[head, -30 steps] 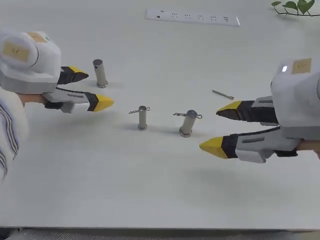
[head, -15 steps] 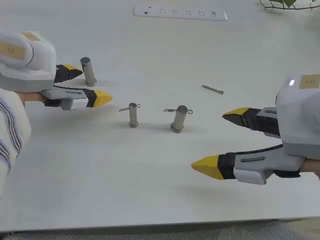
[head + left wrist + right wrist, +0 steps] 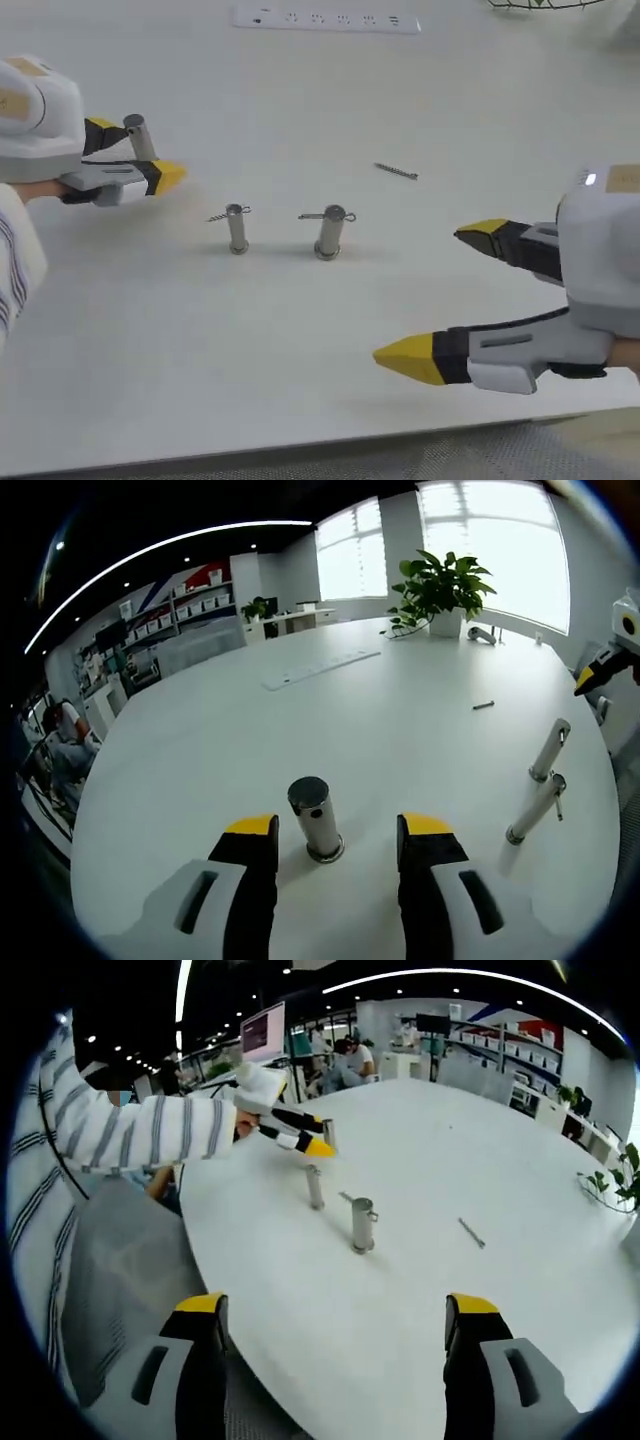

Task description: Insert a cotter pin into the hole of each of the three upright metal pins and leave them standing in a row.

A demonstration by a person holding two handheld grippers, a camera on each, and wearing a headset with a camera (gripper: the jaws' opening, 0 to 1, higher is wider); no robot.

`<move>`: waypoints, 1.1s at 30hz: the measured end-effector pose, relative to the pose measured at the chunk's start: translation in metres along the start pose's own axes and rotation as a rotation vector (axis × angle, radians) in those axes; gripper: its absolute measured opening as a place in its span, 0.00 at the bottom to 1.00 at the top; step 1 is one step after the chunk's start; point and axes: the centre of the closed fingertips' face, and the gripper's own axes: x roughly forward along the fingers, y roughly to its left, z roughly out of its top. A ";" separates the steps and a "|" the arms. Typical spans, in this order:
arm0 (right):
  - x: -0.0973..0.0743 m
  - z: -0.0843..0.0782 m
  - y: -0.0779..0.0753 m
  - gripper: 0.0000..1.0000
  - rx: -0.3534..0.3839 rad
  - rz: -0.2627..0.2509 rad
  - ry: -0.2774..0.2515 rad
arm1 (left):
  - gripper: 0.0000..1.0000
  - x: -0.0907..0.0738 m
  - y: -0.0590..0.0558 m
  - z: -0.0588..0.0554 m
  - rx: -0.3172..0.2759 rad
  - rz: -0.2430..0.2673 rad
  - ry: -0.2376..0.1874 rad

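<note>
**Left claw astride the unfitted pin; right claw empty**

We find three metal pins standing in a row on the white table (image 3: 300,330), running from its left side toward the middle.

The bare metal pin (image 3: 137,135) stands at the left end of the row. The left claw (image 3: 135,150) is open to a moderate gap with one jaw on each side of this pin. In the left gripper view the bare metal pin (image 3: 314,815) sits between the yellow tips of the left claw (image 3: 338,825), with table showing on both sides. The claw grips nothing.

The middle pin (image 3: 237,228) carries the first fitted cotter pin (image 3: 220,215) through its head. The third pin (image 3: 329,232) carries the second fitted cotter pin (image 3: 314,215).

A loose cotter pin (image 3: 396,172) lies flat beyond the third pin, toward the far edge and well apart from both claws.

The right claw (image 3: 440,292) hangs over the near edge, spread wide and empty, well apart from the row.

A power strip (image 3: 325,19) lies toward the far edge.
</note>
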 end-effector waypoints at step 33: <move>-0.015 0.001 -0.011 0.86 0.036 -0.049 -0.053 | 0.12 0.002 0.014 -0.009 -0.020 0.063 0.048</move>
